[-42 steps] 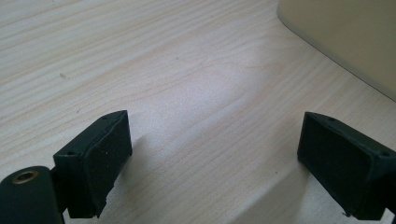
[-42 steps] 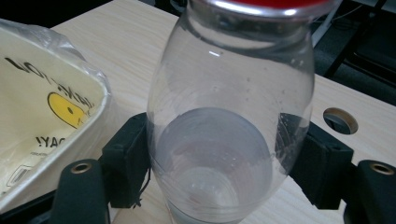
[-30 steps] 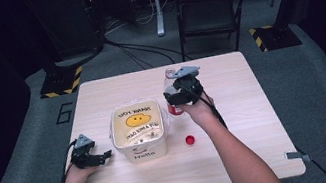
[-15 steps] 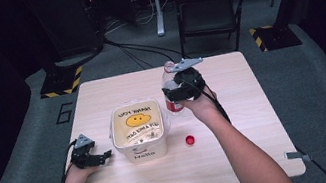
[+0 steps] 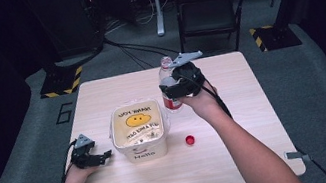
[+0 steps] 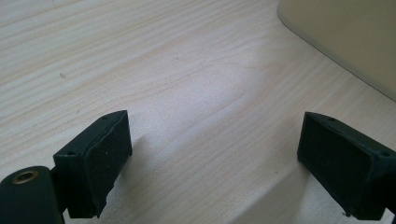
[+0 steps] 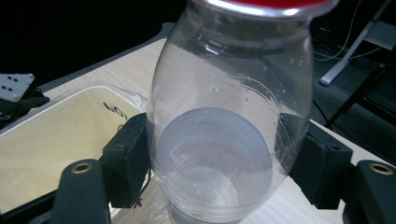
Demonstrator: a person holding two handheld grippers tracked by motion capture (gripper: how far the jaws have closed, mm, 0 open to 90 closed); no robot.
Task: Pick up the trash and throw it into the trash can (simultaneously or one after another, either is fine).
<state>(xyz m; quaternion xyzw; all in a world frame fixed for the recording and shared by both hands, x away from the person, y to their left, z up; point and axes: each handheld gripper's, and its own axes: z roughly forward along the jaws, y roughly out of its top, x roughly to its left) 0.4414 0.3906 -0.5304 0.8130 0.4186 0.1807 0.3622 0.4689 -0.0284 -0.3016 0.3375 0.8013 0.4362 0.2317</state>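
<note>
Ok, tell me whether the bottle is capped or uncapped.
Uncapped. The bottle, clamped in the right gripper, shows a bare neck, and a small red cap lies loose on the table beside the tub.

tool [image 6: 212, 172] gaping over table [image 6: 177, 84], beside tub [image 6: 345, 37].

The bottle [image 7: 229, 116] runs off the top of the right gripper view, neck cut away, and its base is lost below. From above, the right tool [image 5: 181, 84] covers much of it. The tub [image 6: 341, 37] is just a corner at the left gripper view's edge; its printed words [image 5: 139, 132] look upside-down, perhaps unreadable
</note>
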